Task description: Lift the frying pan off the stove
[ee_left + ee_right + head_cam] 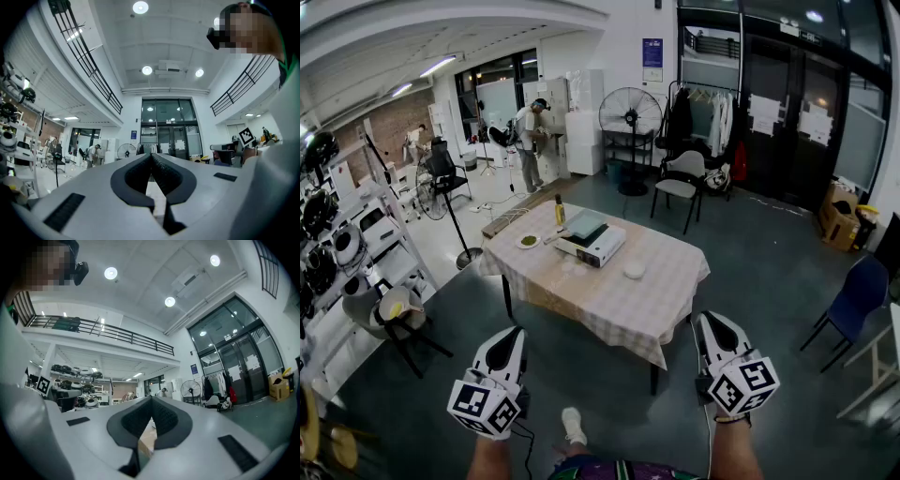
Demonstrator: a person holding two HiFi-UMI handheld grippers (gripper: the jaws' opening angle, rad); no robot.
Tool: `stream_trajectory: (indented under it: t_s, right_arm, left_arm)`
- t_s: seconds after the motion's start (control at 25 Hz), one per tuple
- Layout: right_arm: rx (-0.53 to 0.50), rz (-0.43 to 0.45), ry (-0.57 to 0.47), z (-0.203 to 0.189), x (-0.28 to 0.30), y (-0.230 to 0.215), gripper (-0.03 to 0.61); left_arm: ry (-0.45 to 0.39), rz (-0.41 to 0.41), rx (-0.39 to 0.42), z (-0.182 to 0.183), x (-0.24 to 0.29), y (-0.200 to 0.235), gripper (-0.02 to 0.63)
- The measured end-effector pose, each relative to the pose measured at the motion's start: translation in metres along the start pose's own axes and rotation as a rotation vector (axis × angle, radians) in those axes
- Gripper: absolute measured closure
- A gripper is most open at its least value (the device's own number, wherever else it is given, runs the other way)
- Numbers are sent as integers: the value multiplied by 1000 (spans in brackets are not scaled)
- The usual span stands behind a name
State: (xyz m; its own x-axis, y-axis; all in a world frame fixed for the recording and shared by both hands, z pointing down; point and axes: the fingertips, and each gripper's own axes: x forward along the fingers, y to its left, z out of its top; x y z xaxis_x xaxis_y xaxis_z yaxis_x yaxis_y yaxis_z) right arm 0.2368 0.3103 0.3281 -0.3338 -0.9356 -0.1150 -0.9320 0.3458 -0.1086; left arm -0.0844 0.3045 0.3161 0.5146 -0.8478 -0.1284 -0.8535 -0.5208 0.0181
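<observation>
Nearest the viewer, short of the table, the left claw and right claw are both clenched, empty. On the table's far half, the frying pan sits on the white stove. Beyond the table stands a fan.

Tablecloth is matt checked cloth, floor smooth

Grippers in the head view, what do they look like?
The left gripper and right gripper are white tapered shells with black insets. Each carries a white cube with black square markers. A black cable hangs from the left one.
</observation>
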Motion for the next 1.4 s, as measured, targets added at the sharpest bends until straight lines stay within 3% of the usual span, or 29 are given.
stream_trajectory:
  t_s: [0.44, 0.88, 1.4]
  right_arm:
    - [2, -4, -8, -6, -5, -3, 574]
    - [45, -11, -37, -7, 2, -5, 572]
    - [58, 10, -17, -15, 80, -14, 572]
  left_arm:
    - [-4, 31, 33, -8, 4, -6, 591]
    - [-2, 6, -7, -13, 15, 0, 591]
    - [19, 18, -18, -33, 62, 53, 591]
